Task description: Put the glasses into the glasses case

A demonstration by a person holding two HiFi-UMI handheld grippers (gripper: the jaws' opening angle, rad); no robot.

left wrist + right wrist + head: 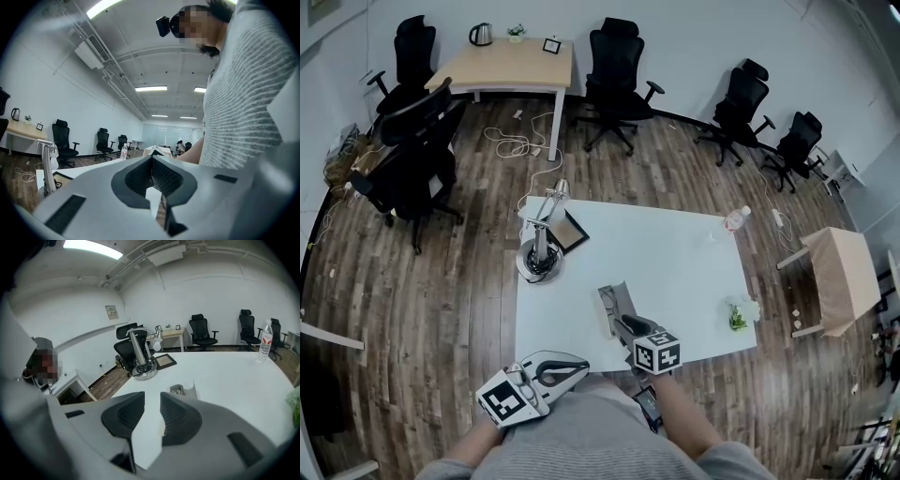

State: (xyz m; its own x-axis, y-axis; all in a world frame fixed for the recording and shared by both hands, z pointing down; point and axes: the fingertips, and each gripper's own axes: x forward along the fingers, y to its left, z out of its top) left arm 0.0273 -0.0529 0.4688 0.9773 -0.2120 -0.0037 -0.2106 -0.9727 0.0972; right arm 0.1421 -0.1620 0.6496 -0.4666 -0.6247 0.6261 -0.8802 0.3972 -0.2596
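Observation:
A grey glasses case [613, 302] lies open near the front edge of the white table [675, 253], its lid raised. In the right gripper view the case [183, 390] sits just beyond the jaws. I cannot make out the glasses in any view. My right gripper [621, 324] hovers right behind the case, jaws a narrow gap apart with only table showing between them [152, 399]. My left gripper [579, 367] is held off the table's front edge against the person's grey striped top, jaws closed together with nothing held [151, 161].
A desk lamp [540, 251] and a black-framed board [572, 232] stand at the table's left. A water bottle [736, 218] is at the far right corner and a small green plant [738, 317] at the right edge. Office chairs and a wooden desk [511, 66] stand beyond.

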